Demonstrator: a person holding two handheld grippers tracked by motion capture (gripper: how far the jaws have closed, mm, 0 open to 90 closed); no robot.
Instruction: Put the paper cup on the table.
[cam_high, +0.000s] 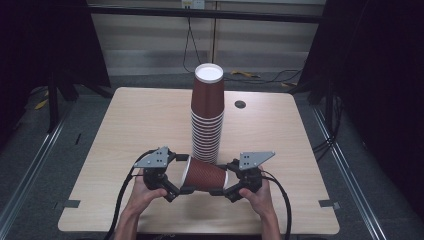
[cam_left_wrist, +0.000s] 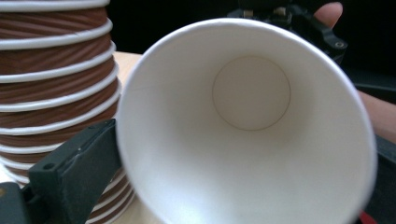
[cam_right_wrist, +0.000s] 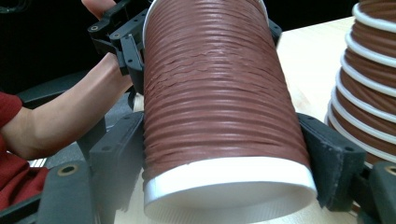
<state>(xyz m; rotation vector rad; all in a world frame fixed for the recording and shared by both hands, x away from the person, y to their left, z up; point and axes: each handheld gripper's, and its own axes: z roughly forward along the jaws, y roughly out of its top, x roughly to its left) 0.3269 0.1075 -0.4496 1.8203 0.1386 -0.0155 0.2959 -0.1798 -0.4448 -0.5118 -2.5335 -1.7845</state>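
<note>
Cup in hand: one ribbed brown paper cup (cam_high: 206, 175) lies on its side, held above the near part of the table (cam_high: 125, 130), just in front of the stack.
Left hand-held gripper (cam_high: 181, 190): at the cup's open rim; its own view looks straight into the white inside, one jaw beside the rim, the other hidden, so I cannot tell whether it clamps.
Right hand-held gripper (cam_high: 218, 192): closed on the cup near its base, a jaw pressed on each side of the ribbed wall.
Stack (cam_high: 206, 117): a tall column of upside-down cups stands at mid-table, just behind the held cup.
Done, as judged: one cup is apart from the stack and carried between both tools.
Left, as judged: either setting this cup down by itself or capping the stack; which one is unclear.
</note>
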